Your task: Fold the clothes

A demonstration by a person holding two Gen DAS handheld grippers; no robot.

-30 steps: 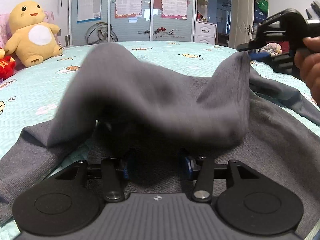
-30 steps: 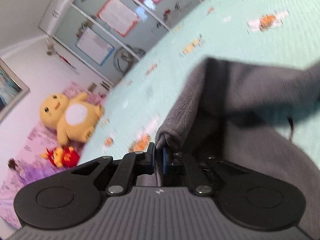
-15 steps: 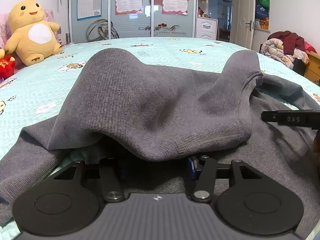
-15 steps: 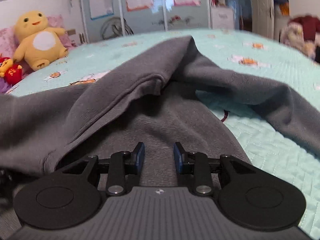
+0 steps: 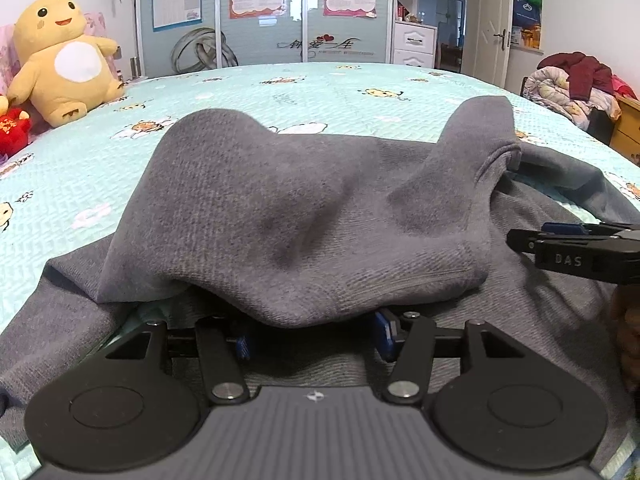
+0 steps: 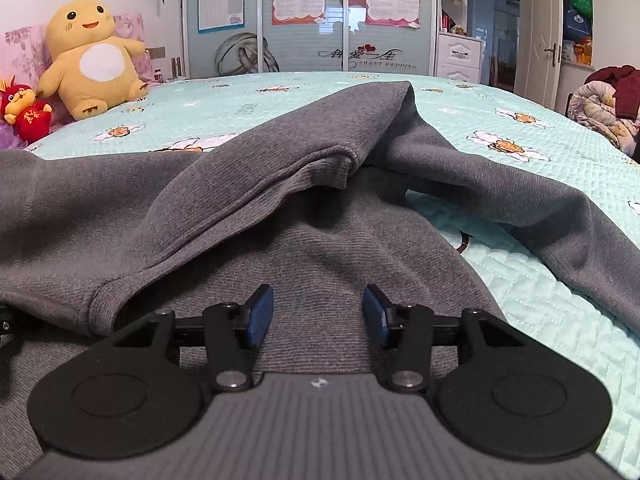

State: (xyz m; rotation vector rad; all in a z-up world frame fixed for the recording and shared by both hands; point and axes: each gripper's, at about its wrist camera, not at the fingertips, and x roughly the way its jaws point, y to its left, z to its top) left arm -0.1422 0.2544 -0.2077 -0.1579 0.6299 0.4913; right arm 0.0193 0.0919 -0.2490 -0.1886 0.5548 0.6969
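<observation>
Right wrist: gray garment [image 6: 240, 208] lies beneath the opening, empty right gripper [image 6: 316, 314] fingers.

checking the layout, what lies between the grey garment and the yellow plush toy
Only bare bedspread separates the grey garment from the yellow plush toy, clearest in the right wrist view.

From where I'm standing, the folded-over flap of the grey sweater [image 5: 304, 216] drapes right over the tips of the left gripper [image 5: 312, 342], so its blue pads [image 5: 385, 334] mostly vanish under the hem and you can't see if cloth sits between them. The right gripper [image 5: 576, 250] pokes in from the side, cut off at the frame edge, with only a sliver of the hand [image 5: 628, 332] behind it. The sweater's far sleeve [image 6: 560, 208] runs out of frame too.
</observation>
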